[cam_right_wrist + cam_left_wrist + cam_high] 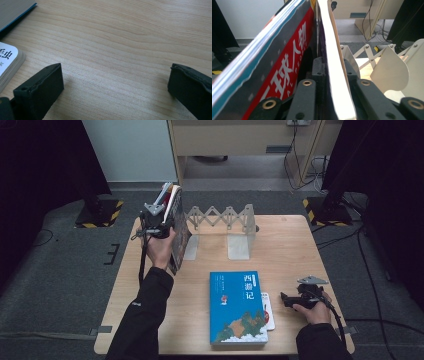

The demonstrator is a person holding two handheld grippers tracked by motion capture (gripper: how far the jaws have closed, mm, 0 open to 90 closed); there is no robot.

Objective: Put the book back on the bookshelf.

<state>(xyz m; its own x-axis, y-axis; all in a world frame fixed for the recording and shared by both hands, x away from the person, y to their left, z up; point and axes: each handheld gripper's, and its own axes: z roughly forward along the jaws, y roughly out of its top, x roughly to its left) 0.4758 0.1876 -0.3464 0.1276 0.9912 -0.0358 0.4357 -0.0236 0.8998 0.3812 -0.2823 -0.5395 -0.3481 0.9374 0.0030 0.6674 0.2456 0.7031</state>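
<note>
We had our left gripper (159, 217) clamped on a couple of upright books (177, 227) at the left end of the folding bookend rack (225, 220). Our right gripper (295, 300) rested on the tabletop (290, 245), jaws wide apart and holding nothing, just beside the blue book (237, 307) lying flat.

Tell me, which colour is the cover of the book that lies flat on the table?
The flat book has a blue cover with a mountain picture near its bottom; the high view shows it best.
</note>
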